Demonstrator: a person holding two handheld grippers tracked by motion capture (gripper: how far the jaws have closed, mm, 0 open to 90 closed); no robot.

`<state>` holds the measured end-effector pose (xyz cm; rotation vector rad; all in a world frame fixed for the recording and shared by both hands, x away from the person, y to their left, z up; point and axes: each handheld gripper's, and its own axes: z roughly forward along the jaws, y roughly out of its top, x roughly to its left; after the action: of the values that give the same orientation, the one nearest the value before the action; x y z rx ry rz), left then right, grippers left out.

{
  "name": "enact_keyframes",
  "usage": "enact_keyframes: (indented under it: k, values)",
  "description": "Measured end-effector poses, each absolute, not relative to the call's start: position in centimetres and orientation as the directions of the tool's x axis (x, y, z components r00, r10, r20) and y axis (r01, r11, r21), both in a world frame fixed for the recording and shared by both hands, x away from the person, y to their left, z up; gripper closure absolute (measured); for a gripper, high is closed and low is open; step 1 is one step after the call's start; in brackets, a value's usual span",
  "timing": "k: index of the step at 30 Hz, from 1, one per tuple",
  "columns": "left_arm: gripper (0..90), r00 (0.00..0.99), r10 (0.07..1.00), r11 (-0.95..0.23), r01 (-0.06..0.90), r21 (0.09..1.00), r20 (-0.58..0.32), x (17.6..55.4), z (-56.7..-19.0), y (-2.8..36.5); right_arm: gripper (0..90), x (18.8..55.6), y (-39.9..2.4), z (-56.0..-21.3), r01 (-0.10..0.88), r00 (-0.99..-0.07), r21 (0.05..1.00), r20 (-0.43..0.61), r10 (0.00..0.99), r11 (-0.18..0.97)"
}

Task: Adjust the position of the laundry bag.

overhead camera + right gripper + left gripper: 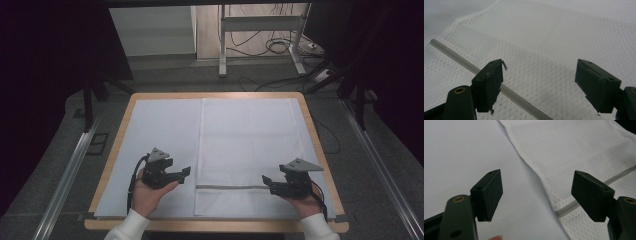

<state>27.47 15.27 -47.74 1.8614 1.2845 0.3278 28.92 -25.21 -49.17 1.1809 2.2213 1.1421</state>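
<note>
A white mesh-textured cloth lies flat on the right half of the table, with a grey stripe across its near end. My left gripper hovers just left of the cloth's left edge, open and empty. In the left gripper view the jaws of this gripper frame the cloth's edge and the stripe. My right gripper is over the cloth's near right part, open. In the right gripper view, the right gripper has the cloth beneath it, and the stripe runs under its left jaw.
A pale mat covers the wooden table, bare on the left half. Metal rails run along the floor on both sides. Behind the table stand a desk frame and loose cables.
</note>
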Motion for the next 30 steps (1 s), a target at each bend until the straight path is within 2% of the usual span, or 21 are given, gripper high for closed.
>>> enact_keyframes:
  k: [17, 30]
  values:
    - [25.9, 0.445, 0.856, -0.152, 0.703, 0.695, -0.262, 28.8, -49.7, 13.6, 21.8, 28.9, -25.2, -49.2, 0.522, -0.562, 0.795, 0.046, 0.826, 0.31]
    - [30.3, 0.439, 0.854, -0.165, 0.737, 0.655, -0.279, 30.1, -50.8, 12.0, 21.8, 29.0, -25.1, -49.3, 0.525, -0.56, 0.79, 0.038, 0.828, 0.318]
